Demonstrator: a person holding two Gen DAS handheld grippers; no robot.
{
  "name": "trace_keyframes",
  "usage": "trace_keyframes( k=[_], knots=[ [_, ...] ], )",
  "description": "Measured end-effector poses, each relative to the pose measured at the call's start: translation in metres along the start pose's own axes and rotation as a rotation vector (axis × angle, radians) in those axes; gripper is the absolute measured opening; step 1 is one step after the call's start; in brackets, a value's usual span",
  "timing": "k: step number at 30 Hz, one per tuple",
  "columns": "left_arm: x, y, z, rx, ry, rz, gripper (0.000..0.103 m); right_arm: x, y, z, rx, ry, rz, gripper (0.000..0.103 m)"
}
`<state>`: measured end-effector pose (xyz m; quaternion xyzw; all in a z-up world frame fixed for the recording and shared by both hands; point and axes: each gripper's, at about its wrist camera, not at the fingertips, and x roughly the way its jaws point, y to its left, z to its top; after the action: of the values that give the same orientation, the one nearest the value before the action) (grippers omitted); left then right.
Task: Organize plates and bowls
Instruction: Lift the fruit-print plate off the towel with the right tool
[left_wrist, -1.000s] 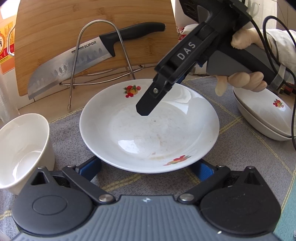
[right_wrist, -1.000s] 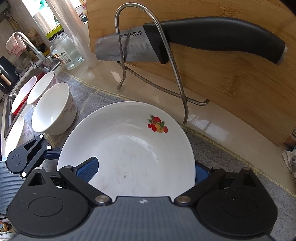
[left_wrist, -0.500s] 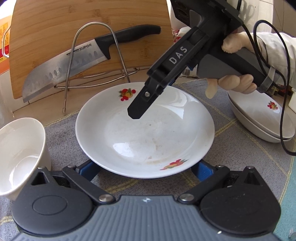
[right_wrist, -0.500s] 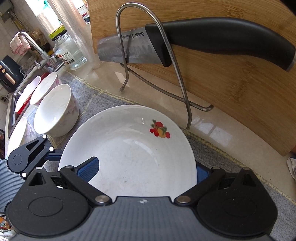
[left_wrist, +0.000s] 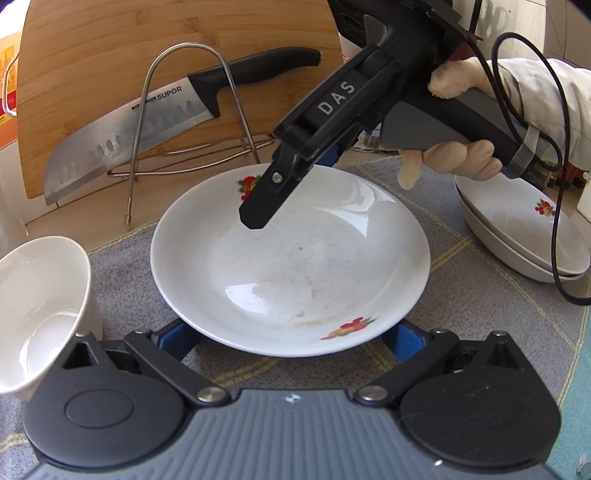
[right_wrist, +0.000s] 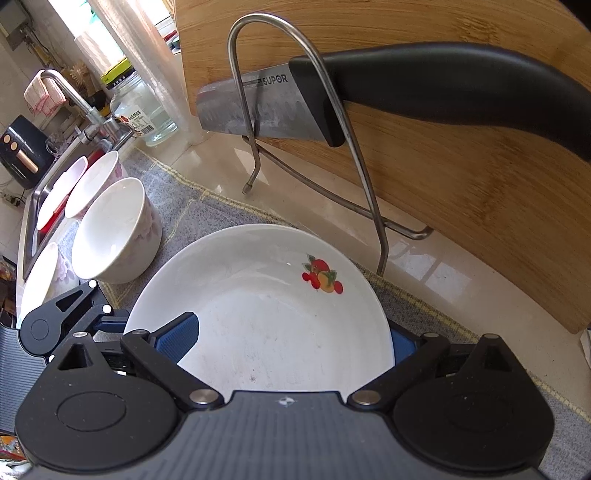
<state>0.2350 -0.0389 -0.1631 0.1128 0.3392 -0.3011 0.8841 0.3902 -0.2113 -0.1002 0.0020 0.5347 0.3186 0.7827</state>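
I have a gripper in each hand, and both are working on the same plate (left_wrist: 291, 258), the white one with small fruit prints that fills the middle of the left wrist view, resting on the grey mat (left_wrist: 480, 295). My left gripper (left_wrist: 291, 338) sits at the plate's near edge, low in the frame, its blue pads spread apart to either side of the rim and, as far as I can tell, tucked just under it rather than pinching it. My right gripper (right_wrist: 291, 339) comes in from the upper right of that view, slanting down over the far side of the plate. In its own view its jaws are apart, the left blue pad lying over the inside of the plate and the right one outside the rim, so the rim stands between them, not yet clamped.

The plate is round, so no long axis matters; what counts is that the rim lies straight ahead of each gripper, from opposite sides. The right one looks nearer to a grip.

The stack of matching plates (left_wrist: 524, 236) is at the right edge of the left view, which I judge to be the destination. A white bowl (left_wrist: 37, 310) sits lower left, and a knife (left_wrist: 155, 129) leans by the cutting board (left_wrist: 110, 44) in the upper left
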Motion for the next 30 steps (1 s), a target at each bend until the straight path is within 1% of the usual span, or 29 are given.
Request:
trace_keyframes(
  k=[13,19,30],
  knots=[
    [0.000,-0.002,0.002,0.022,0.011,0.002,0.102,-0.002,0.000,-0.004,0.006,-0.008,0.007,0.103],
    [-0.001,-0.003,0.003,0.024,0.015,-0.003,0.102,-0.005,0.003,-0.007,0.007,-0.008,-0.004,0.103],
    [-0.013,-0.006,0.003,0.021,0.012,-0.011,0.102,-0.016,0.013,-0.011,0.010,-0.019,-0.002,0.103]
  ],
)
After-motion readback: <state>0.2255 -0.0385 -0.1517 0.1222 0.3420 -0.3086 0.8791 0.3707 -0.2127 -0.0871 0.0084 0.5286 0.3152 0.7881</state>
